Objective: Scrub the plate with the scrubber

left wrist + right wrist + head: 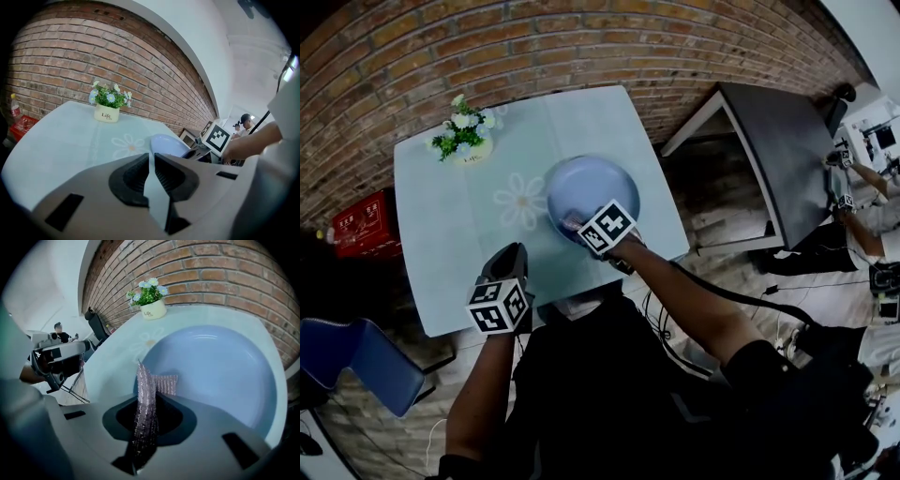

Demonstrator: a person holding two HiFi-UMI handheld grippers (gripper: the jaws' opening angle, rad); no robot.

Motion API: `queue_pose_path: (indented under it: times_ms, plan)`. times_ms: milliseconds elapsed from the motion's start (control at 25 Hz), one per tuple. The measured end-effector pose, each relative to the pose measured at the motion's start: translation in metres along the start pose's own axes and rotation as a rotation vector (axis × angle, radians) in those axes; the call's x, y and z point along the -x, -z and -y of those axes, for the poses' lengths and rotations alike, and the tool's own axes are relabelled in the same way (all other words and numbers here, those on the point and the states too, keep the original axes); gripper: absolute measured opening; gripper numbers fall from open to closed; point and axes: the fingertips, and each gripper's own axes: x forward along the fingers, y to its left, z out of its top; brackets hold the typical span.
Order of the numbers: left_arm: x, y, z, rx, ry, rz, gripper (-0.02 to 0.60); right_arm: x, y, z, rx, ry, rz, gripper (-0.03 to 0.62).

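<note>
A pale blue plate (595,183) lies on the light green tablecloth (450,244), right of the middle. My right gripper (581,225) hangs over the plate's near rim, shut on a sparkly pink mesh scrubber (146,385). The scrubber stands up between the jaws, and a flap of it reaches out over the plate (215,366). My left gripper (511,253) is near the table's front edge, left of the plate and apart from it. Its jaws (151,157) stand a narrow gap apart with nothing between them. The plate (166,144) shows beyond them to the right.
A white pot of flowers (467,141) stands at the table's far left corner by the brick wall. A dark desk (778,150) is to the right, a blue chair (356,361) at the lower left, and a red crate (361,225) on the floor to the left.
</note>
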Motion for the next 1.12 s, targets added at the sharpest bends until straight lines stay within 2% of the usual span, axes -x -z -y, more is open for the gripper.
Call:
queue_pose_path:
  times_ms: [80,280,480,640,760,880,960,1120]
  plan:
    - [0.004,-0.002,0.001,-0.017,0.010,0.007,0.048,-0.001,-0.003,-0.002,-0.028,-0.031,0.018,0.069]
    - [0.007,-0.017,0.009,-0.045,0.019,0.038,0.048,0.007,-0.015,-0.013,-0.090,-0.174,0.093,0.069]
    - [-0.003,-0.032,0.020,-0.045,0.007,0.071,0.048,0.036,-0.027,-0.015,-0.097,-0.234,0.182,0.069]
    - [-0.015,-0.048,0.035,-0.071,-0.011,0.095,0.048,0.082,-0.036,-0.013,-0.109,-0.252,0.320,0.069]
    - [-0.021,-0.068,0.050,-0.090,-0.015,0.129,0.048,0.120,-0.046,-0.011,-0.046,-0.244,0.403,0.069]
    - [-0.024,-0.082,0.072,-0.171,-0.013,0.163,0.040,0.162,-0.054,-0.009,0.011,-0.232,0.506,0.069]
    - [-0.022,-0.091,0.086,-0.217,-0.005,0.186,0.040,0.190,-0.061,-0.006,0.035,-0.215,0.576,0.069]
    - [-0.010,-0.111,0.103,-0.216,-0.015,0.233,0.026,0.238,-0.067,-0.001,0.107,-0.148,0.674,0.069]
